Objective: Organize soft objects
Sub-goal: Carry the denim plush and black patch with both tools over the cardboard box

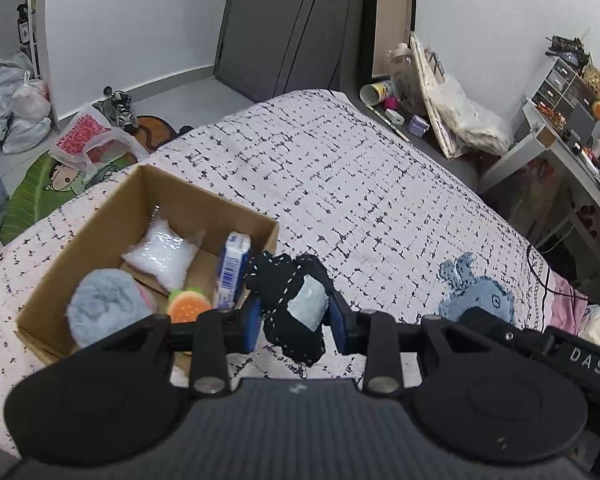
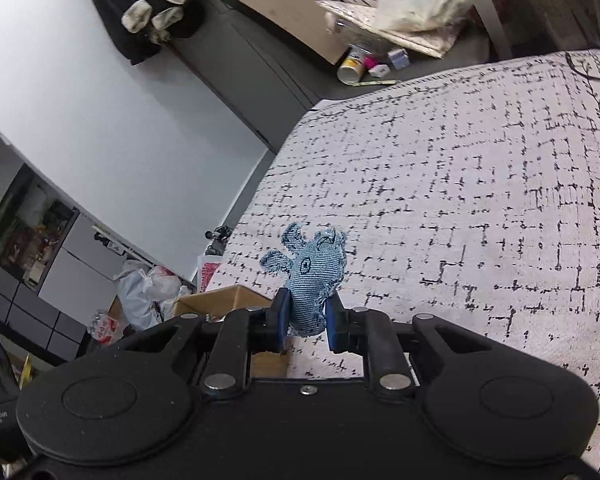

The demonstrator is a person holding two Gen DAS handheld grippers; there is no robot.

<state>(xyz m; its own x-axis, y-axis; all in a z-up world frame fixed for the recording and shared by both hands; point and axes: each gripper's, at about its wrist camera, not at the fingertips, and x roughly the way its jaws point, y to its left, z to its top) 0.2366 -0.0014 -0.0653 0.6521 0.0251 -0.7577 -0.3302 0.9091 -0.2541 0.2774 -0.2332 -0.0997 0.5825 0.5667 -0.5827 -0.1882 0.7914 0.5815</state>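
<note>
My left gripper (image 1: 296, 316) is shut on a black knitted cloth (image 1: 290, 304) with a pale label, held just right of a cardboard box (image 1: 96, 236) on the bed. The box holds a blue fluffy roll (image 1: 108, 308), a clear bag of white filling (image 1: 164, 256), a burger toy (image 1: 188, 306) and a blue-white carton (image 1: 232, 272). My right gripper (image 2: 306, 326) is shut on a denim stuffed toy (image 2: 314, 276) and holds it above the bed. That toy also shows in the left wrist view (image 1: 476, 296), with the right gripper's body below it.
The bed cover (image 2: 460, 200) has a white and black grid pattern. The box's corner shows in the right wrist view (image 2: 220, 300). Bags (image 1: 12, 108), shoes (image 1: 118, 110) and a rug lie on the floor left. A cluttered shelf (image 1: 560, 120) stands right of the bed.
</note>
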